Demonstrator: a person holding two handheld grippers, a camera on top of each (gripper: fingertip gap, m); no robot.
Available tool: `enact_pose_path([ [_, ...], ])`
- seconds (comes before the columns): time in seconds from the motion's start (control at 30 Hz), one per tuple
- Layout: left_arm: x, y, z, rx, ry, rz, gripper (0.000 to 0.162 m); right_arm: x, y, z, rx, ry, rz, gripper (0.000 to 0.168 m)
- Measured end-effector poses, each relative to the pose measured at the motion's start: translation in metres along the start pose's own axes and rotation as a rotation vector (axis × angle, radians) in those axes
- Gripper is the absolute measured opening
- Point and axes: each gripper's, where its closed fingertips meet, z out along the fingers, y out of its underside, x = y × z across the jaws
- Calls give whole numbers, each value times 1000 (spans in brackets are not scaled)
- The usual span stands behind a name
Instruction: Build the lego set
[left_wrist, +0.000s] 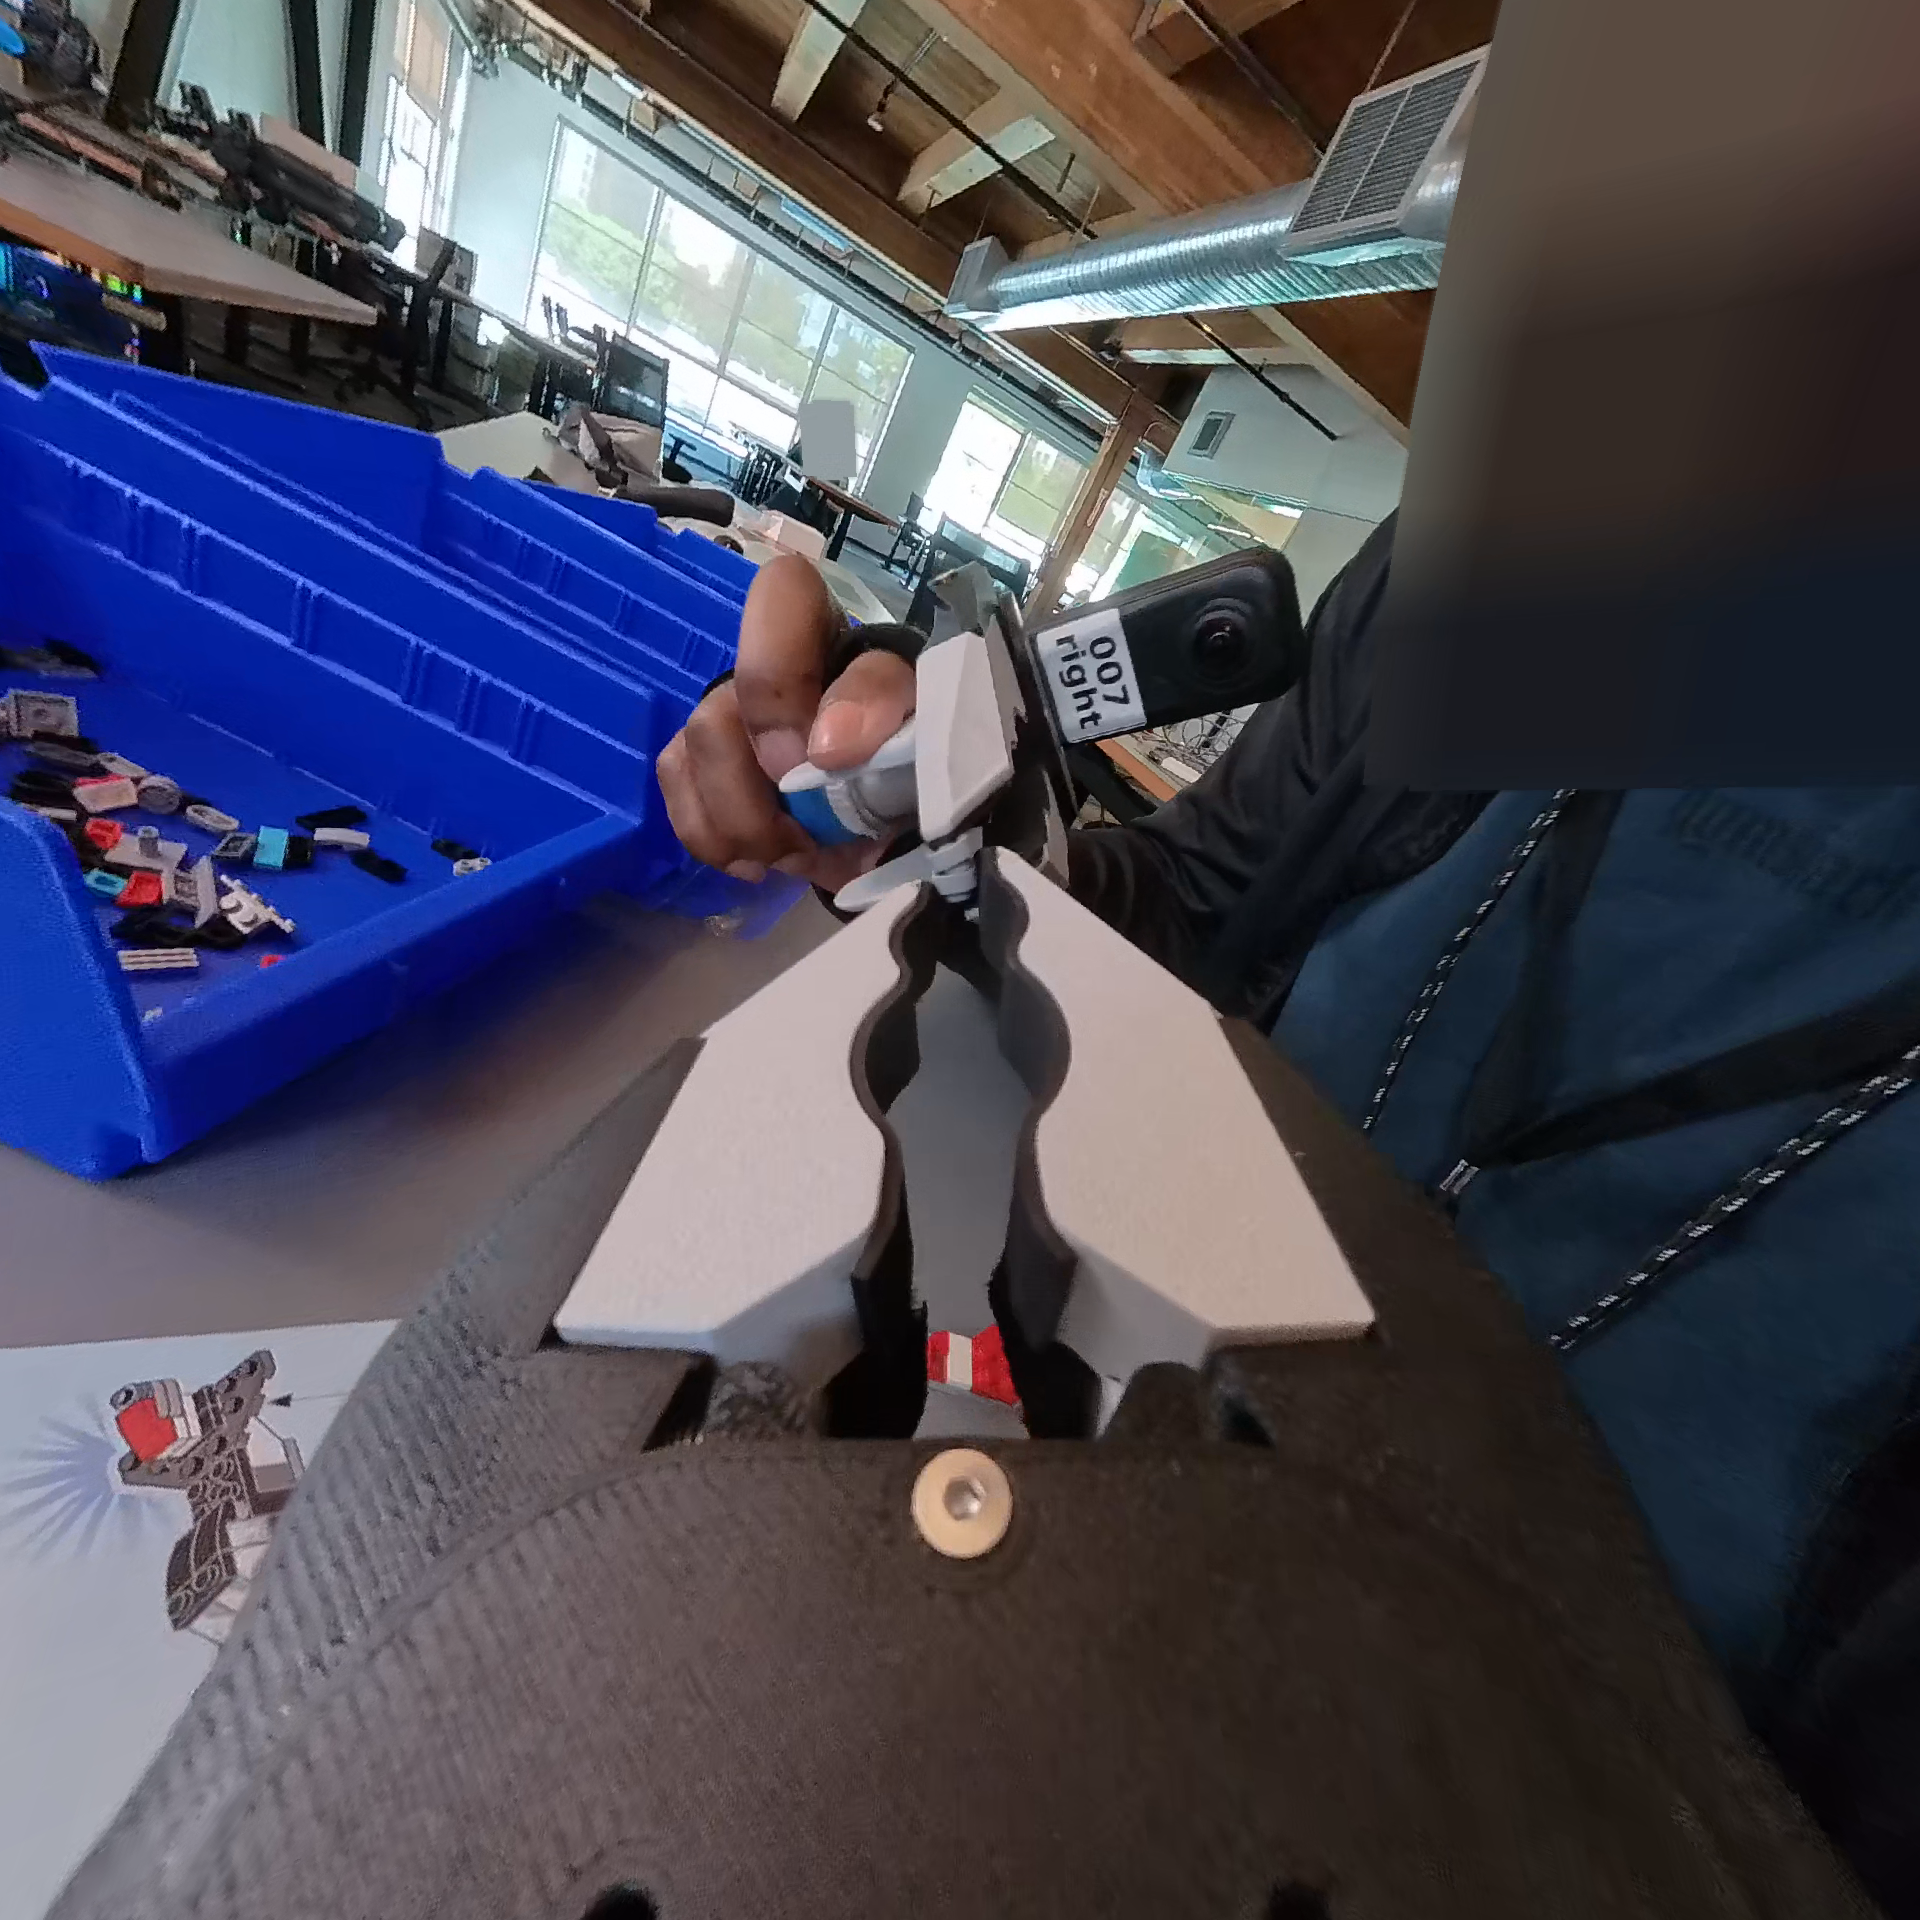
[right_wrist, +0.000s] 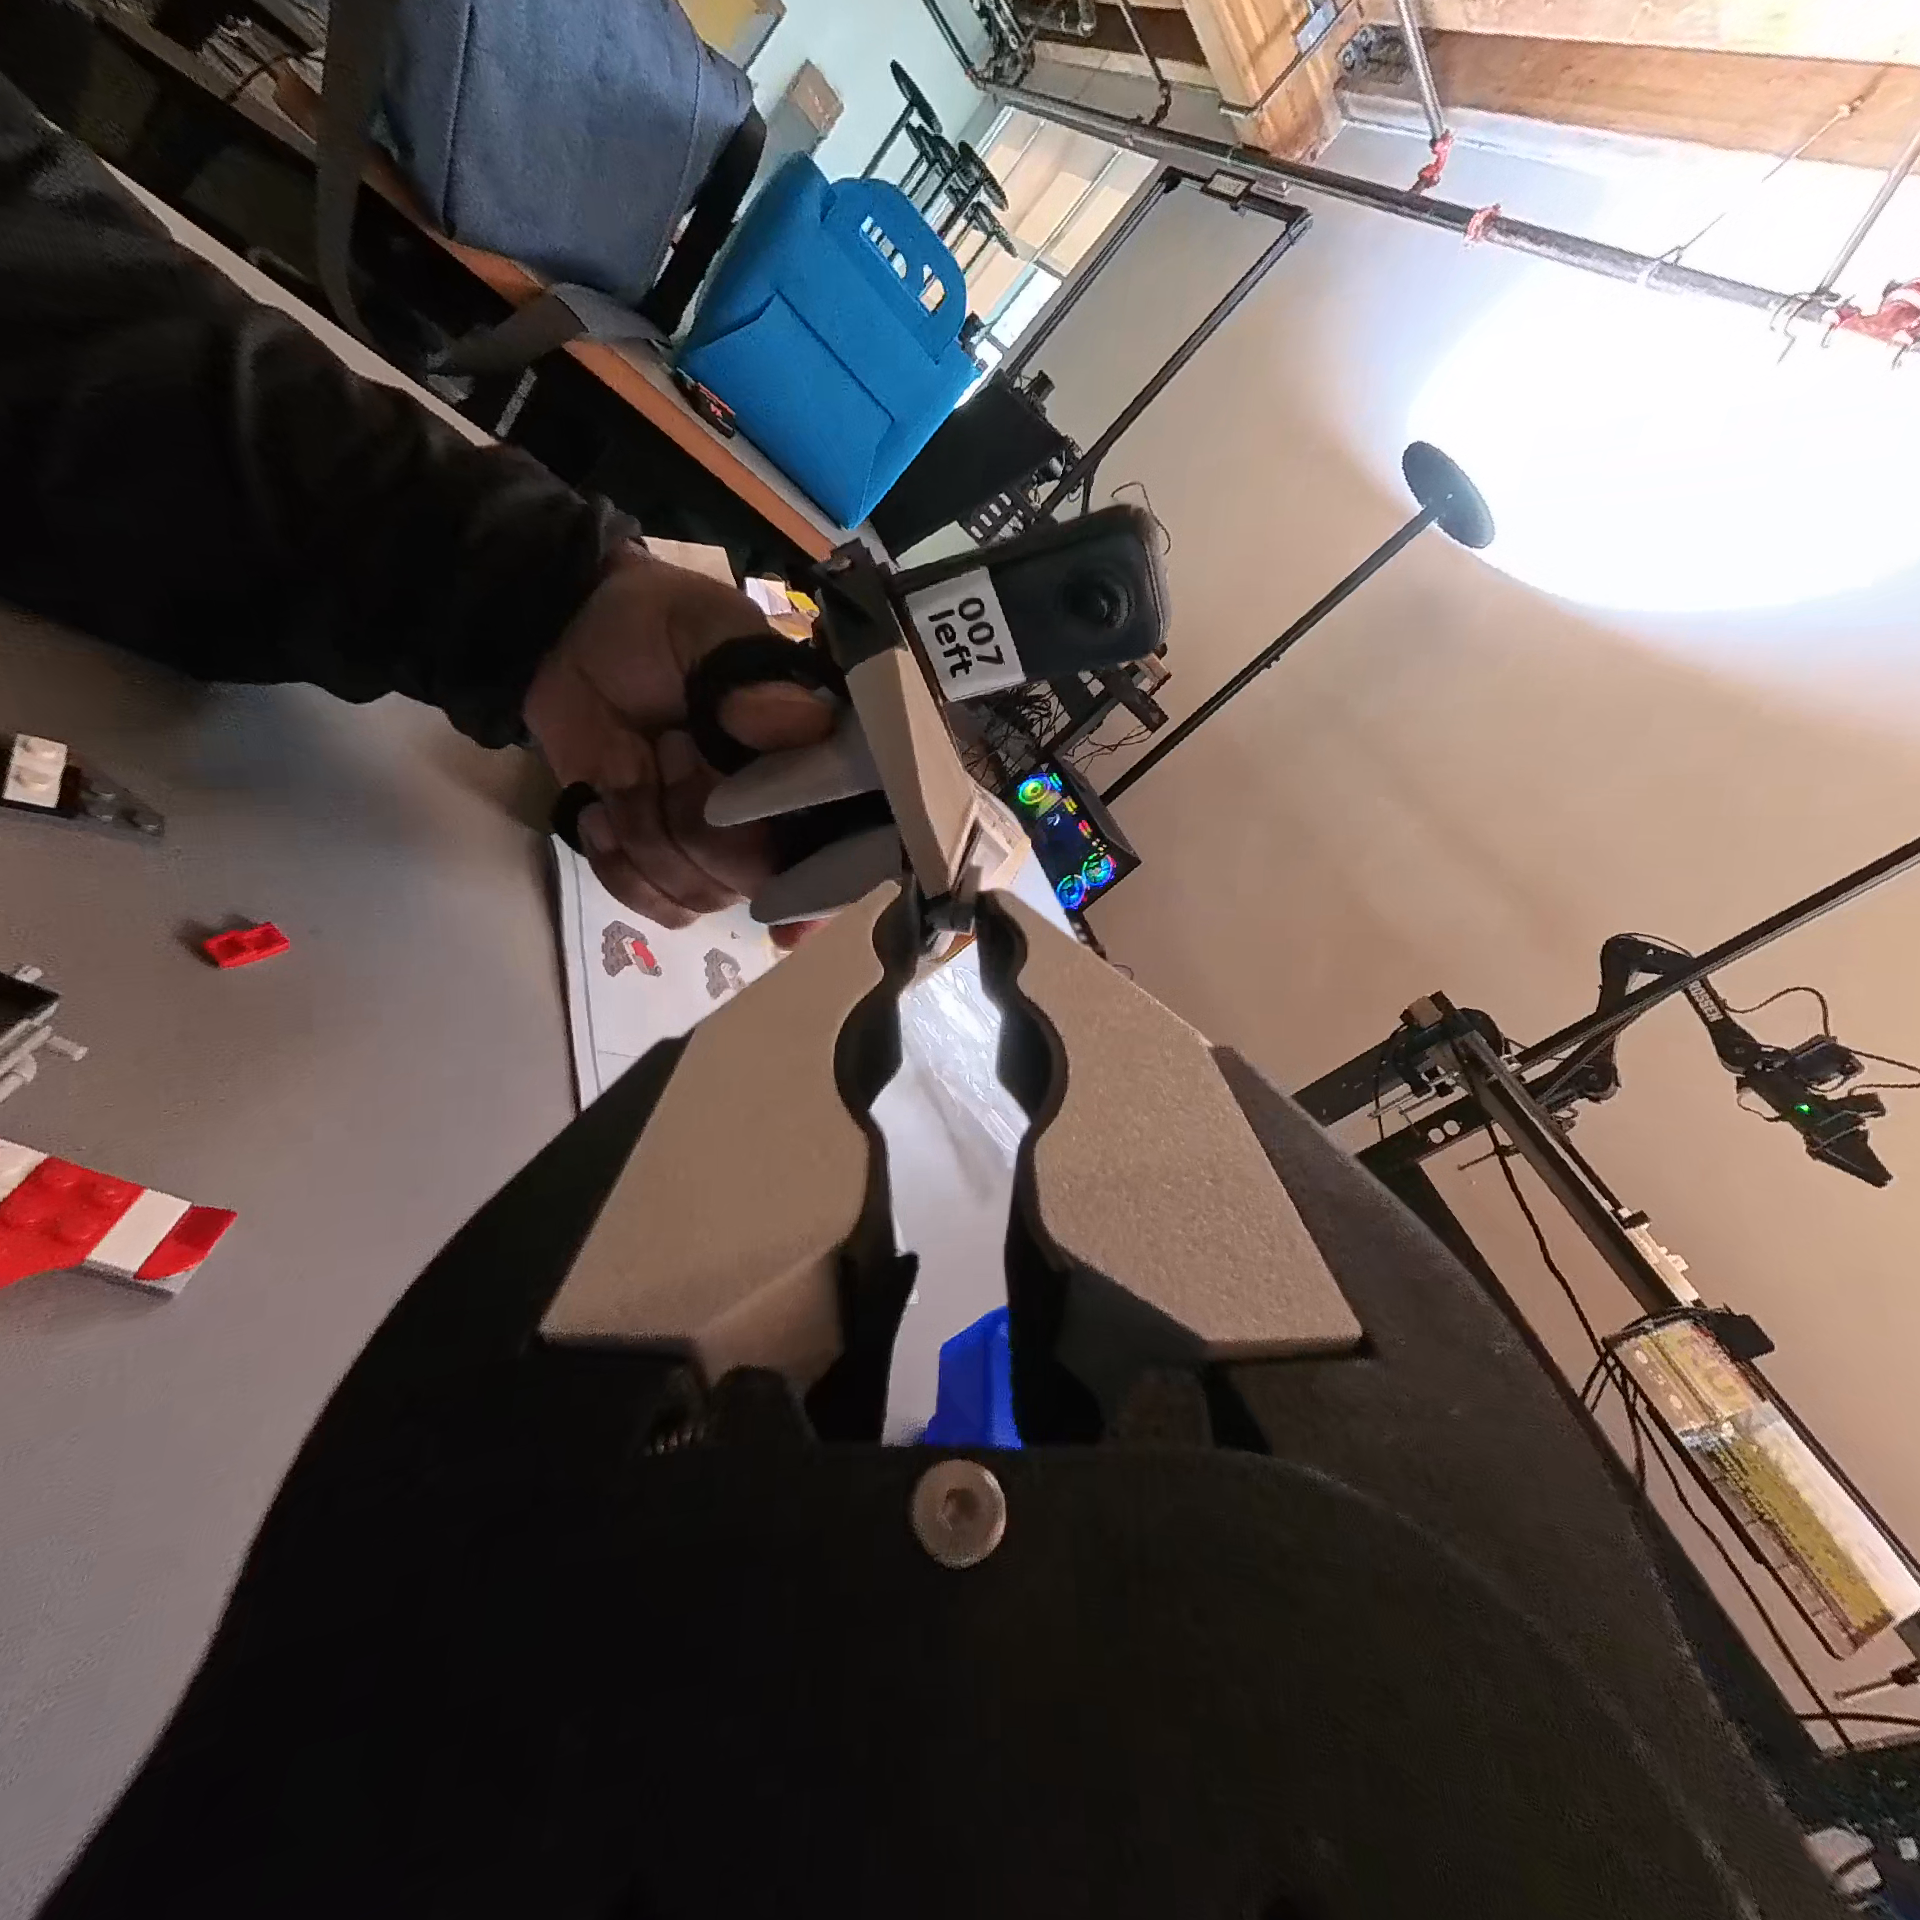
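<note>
Pinching small grey piece (right_wrist: 943, 923), both grippers (left_wrist: 961, 891) tip-to-tip.

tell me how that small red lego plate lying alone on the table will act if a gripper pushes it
The red plate looks thin, flat and light, so it would probably slide across the smooth grey table rather than tip or roll. Being so low, it may slip under fingertips and be awkward to pinch.

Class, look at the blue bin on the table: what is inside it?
The blue bin holds loose Lego pieces: black, grey, white, red, light blue. Its near wall hides anything lying right behind it.
</note>
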Motion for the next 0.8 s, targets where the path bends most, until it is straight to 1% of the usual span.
enact_pose_path([
  [0.17,-5,4,-2,-15,-9,-51,8,-4,6,2,-15,-32,40,9],
  [0.27,-5,7,-2,-26,-1,-72,14,-6,9,3,-17,-45,69,9],
  [0.33,-5,7,-3,-24,3,-81,15,-6,10,3,-10,-55,101,9],
  [0.47,-9,3,-9,-6,-29,-69,28,-6,9,2,16,-82,194,9],
  [0.53,-10,-1,-16,10,-56,-20,30,-5,9,1,29,-99,252,9],
  [0.6,-11,-5,-22,8,-111,72,30,-4,8,0,46,-127,325,9],
  [0.73,-10,3,-24,-93,-224,309,34,-7,7,-2,69,-204,481,9],
  [0.8,-10,8,-23,-140,-256,393,34,-8,7,-2,77,-237,543,9],
])
